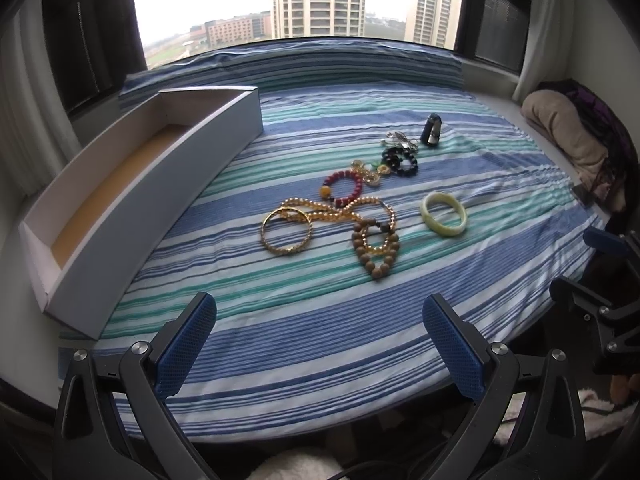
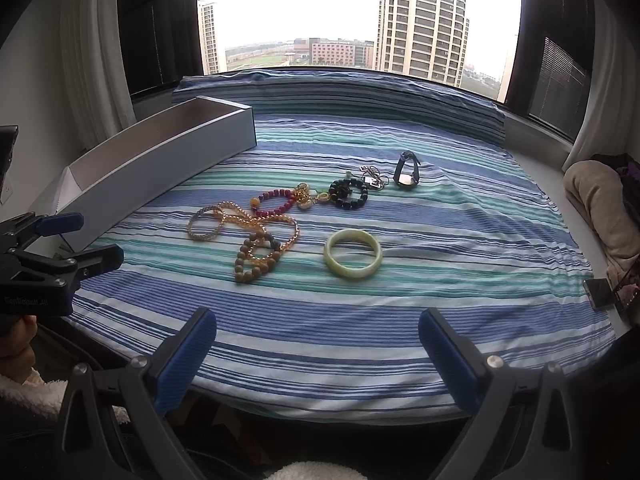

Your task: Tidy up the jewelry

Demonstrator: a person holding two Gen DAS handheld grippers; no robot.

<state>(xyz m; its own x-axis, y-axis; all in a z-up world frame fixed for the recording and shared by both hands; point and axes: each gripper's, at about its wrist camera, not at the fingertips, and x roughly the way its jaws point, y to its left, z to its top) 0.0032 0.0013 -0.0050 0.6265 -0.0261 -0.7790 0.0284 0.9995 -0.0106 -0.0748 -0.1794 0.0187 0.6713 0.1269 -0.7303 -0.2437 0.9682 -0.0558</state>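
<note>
Jewelry: scattered mid-cloth, a pale green bangle (image 2: 353, 253) lying apart at the right; gold bangle (image 1: 286, 231), wooden bead bracelet (image 1: 376, 249), red bead bracelet (image 1: 344, 189), black bead bracelet (image 1: 400, 161) and watch (image 2: 407, 170) clustered together.
Box: white tray (image 1: 132, 184), empty, on the left edge.
Cloth: striped bedspread (image 2: 440, 240).
Left gripper (image 1: 320, 344): jaws spread, holding nothing.
Right gripper (image 2: 318, 354): jaws spread, holding nothing.

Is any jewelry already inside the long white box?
No. In the left wrist view the box shows only its bare tan floor, and the bracelets lie on the striped cloth.

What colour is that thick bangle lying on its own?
Pale milky green, like jade. The bangle shows best in the right wrist view.
</note>
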